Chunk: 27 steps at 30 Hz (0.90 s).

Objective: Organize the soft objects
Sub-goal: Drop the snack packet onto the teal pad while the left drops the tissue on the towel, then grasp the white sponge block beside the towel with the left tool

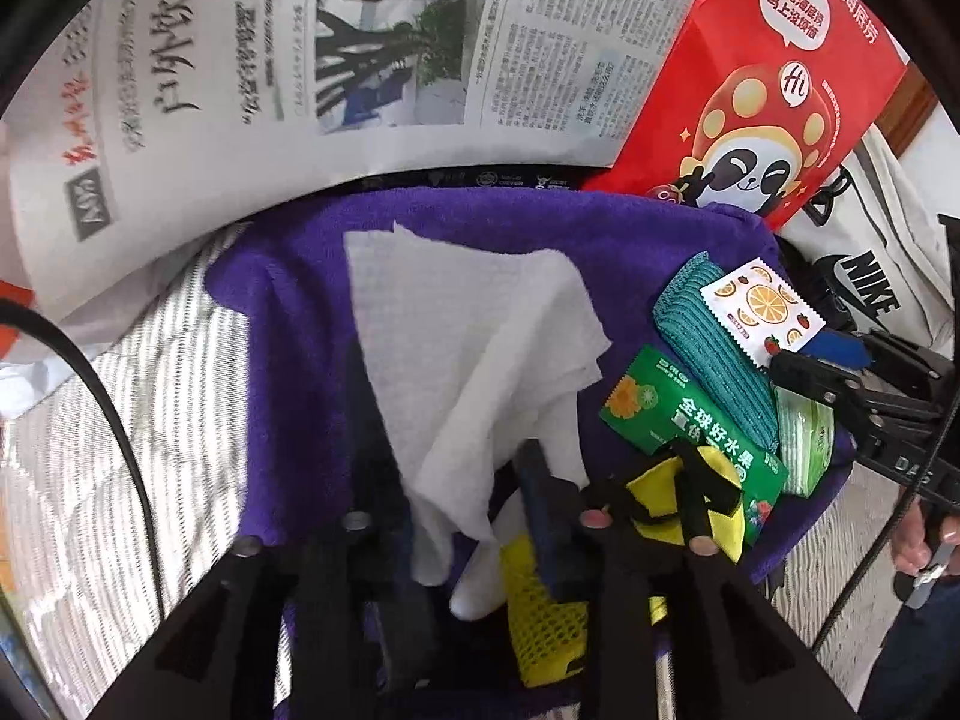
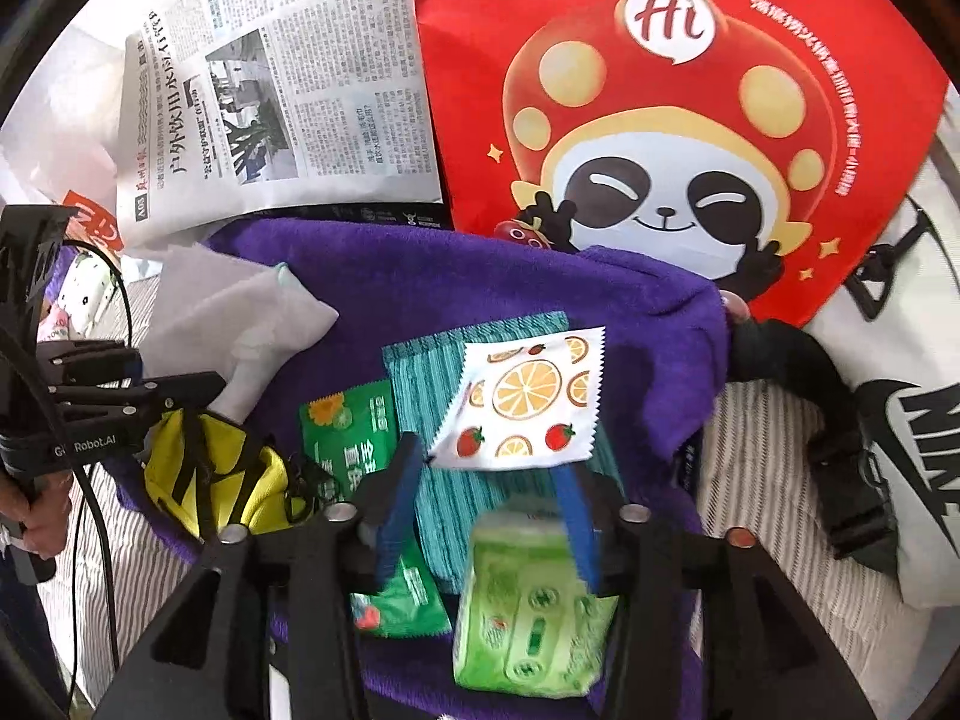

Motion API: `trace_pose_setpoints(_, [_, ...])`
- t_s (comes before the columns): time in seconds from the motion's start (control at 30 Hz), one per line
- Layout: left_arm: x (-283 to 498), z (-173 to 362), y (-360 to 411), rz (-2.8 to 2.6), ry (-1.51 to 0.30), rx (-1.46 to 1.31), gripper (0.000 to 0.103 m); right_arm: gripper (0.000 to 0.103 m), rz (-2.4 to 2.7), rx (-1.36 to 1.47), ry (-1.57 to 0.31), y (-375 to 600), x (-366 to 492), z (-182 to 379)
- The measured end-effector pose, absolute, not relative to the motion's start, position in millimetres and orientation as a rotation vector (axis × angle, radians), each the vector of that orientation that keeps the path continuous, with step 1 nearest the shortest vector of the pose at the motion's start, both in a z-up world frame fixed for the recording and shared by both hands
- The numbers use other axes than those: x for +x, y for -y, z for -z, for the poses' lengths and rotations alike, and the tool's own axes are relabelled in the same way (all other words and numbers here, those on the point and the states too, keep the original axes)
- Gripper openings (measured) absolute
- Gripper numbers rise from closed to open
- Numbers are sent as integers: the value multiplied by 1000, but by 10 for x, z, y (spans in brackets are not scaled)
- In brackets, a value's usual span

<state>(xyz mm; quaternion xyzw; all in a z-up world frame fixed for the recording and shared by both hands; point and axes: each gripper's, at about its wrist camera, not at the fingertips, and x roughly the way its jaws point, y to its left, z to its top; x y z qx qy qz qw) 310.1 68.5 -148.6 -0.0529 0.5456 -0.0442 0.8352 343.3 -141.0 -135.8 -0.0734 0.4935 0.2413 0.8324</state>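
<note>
My left wrist camera looks steeply down, close over the purple terry towel [image 1: 300, 312], from its left side. My right wrist camera does likewise from the right. Both share the towel, the printed newspaper [image 1: 360, 48] and the red panda-print bag [image 2: 660, 120] beyond.

Both handheld tools are black, angular frames with round silver screw heads along the arms and blue pads on the fingers [image 2: 399, 498]. The left gripper [image 2: 174, 396] carries white lettering on its body, and a thin black cable [image 2: 105, 540] loops below it. The right gripper [image 1: 798, 369] shows partial white letters too.
</note>
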Motion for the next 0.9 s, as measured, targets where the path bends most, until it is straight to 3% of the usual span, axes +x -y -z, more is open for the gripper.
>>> trace_pose_setpoints(0.07, [3072,1439,-716,54,-1157,-97,56,53,-504,-167,-1049,1411,3387,1297])
trace_pose_setpoints(0.1, [3054,1420,-735,48,-1158,-94,58,53,-491,-177,-1040,1427,3356,1261])
trace_pose_setpoints(0.57, [2542,1132,-902,28,-1136,-96,62,54,-444,-139,-979,1911,2813,854])
trace_pose_setpoints(0.9, [2063,1053,-345,125,-1114,-77,62,54,-428,-82,-993,2142,2218,956])
